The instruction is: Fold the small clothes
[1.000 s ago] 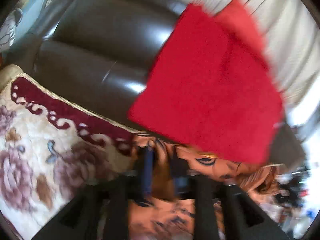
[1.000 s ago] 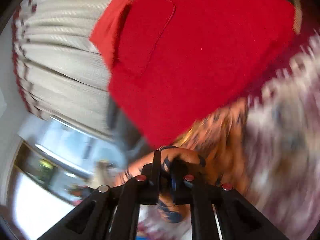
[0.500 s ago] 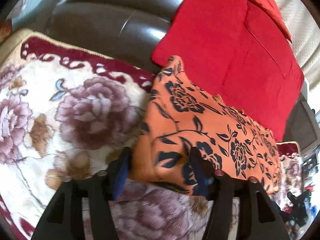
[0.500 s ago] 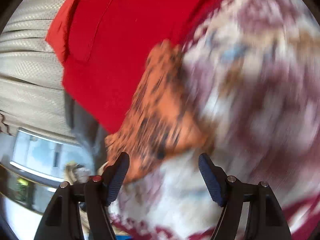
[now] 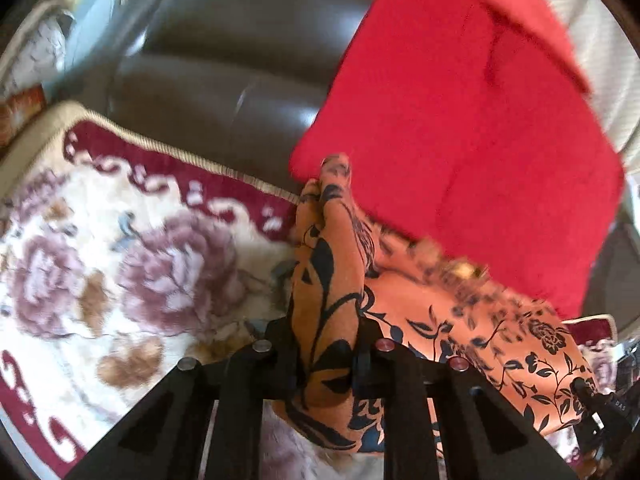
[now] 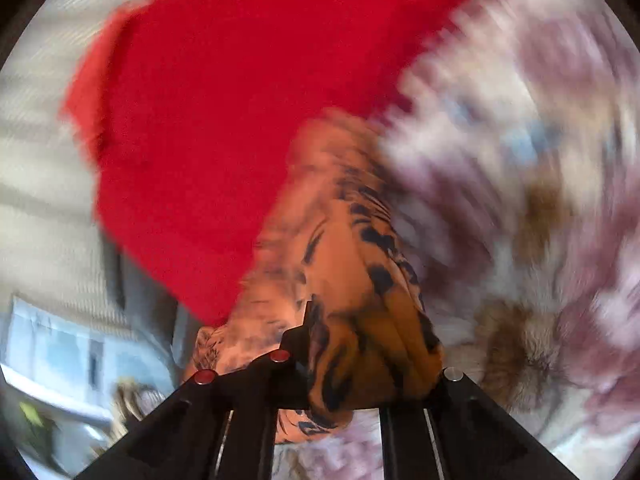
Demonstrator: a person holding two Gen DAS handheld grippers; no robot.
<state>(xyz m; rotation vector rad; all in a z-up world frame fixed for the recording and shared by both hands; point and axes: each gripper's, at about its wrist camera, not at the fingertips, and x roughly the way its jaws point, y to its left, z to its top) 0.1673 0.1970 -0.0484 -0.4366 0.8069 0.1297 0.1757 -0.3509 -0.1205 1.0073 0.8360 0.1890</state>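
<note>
I see the orange floral garment (image 5: 472, 320) bunched on the flowered blanket (image 5: 120, 272), its near edge gathered up into both of my tools. In the left wrist view a ridge of the fabric rises between the fingers of my left gripper (image 5: 326, 344), which are drawn in tight against it on both sides, so that gripper is clamped on the cloth. From there the garment spreads away to the right, lying across the blanket with its far edge just against the red cushion (image 5: 460, 120).

The right wrist view is heavily smeared. My right gripper (image 6: 360, 364) has a thick wad of the same orange cloth (image 6: 352, 280) packed between its fingers; the wad fills the gap, and the fingers appear closed around it, though the blur hides the fingertips themselves.

The red cushion leans at the far side, partly against the dark brown leather sofa back (image 5: 224, 72) on the left and a pale ribbed curtain (image 5: 600, 40) at the far right. The blanket, cream with mauve roses and a maroon scrolled border, covers the seat on the near left.
</note>
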